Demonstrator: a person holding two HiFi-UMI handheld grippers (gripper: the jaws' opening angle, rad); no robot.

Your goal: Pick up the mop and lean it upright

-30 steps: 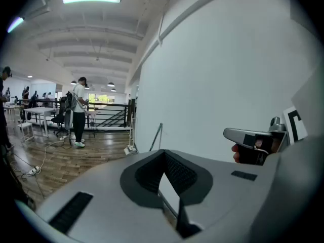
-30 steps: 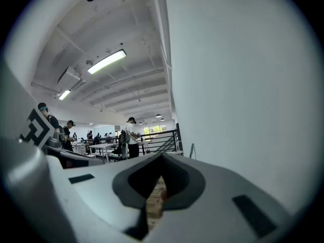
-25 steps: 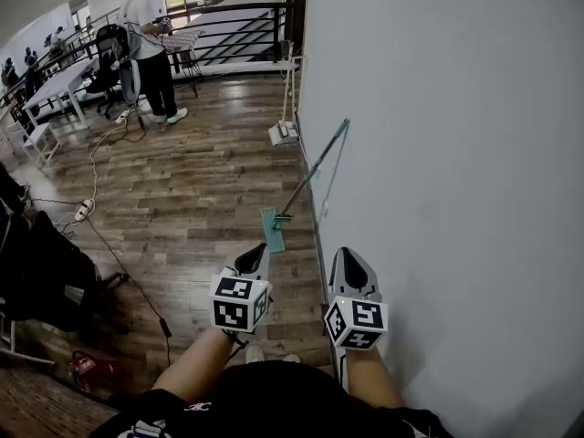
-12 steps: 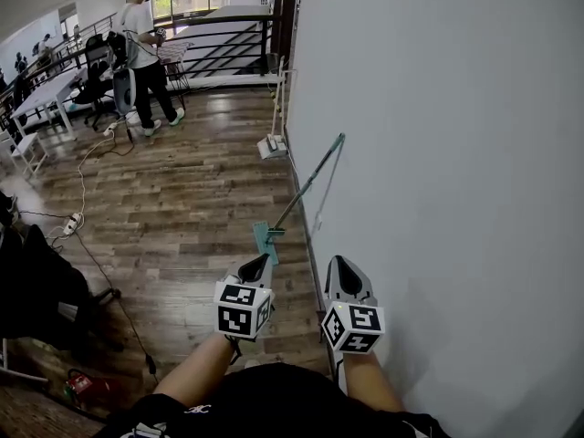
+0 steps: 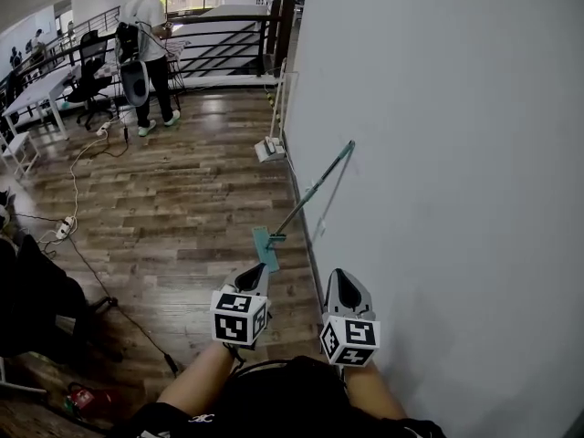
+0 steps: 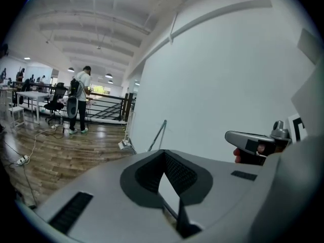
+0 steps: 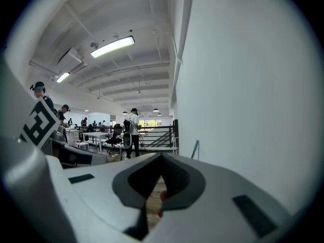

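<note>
The mop leans against the white wall, its teal head (image 5: 265,247) on the wood floor and its handle (image 5: 315,188) slanting up to the right. My left gripper (image 5: 253,270) is shut and empty, just short of the mop head. My right gripper (image 5: 346,281) is beside it near the wall, jaws together with nothing in them. In the left gripper view the mop handle (image 6: 158,134) shows ahead, above the closed jaws (image 6: 168,186). The right gripper view shows the handle (image 7: 195,149) against the wall, beyond that gripper (image 7: 152,192).
A second floor tool (image 5: 271,144) stands against the wall farther on. A person (image 5: 151,35) stands at the back by a railing (image 5: 228,35). A cable with a power strip (image 5: 64,229) runs across the floor at left. Tables and chairs (image 5: 46,85) are at far left.
Both grippers have moved forward along the wall and a little lower, closer to the mop head. The mop itself has not moved.
</note>
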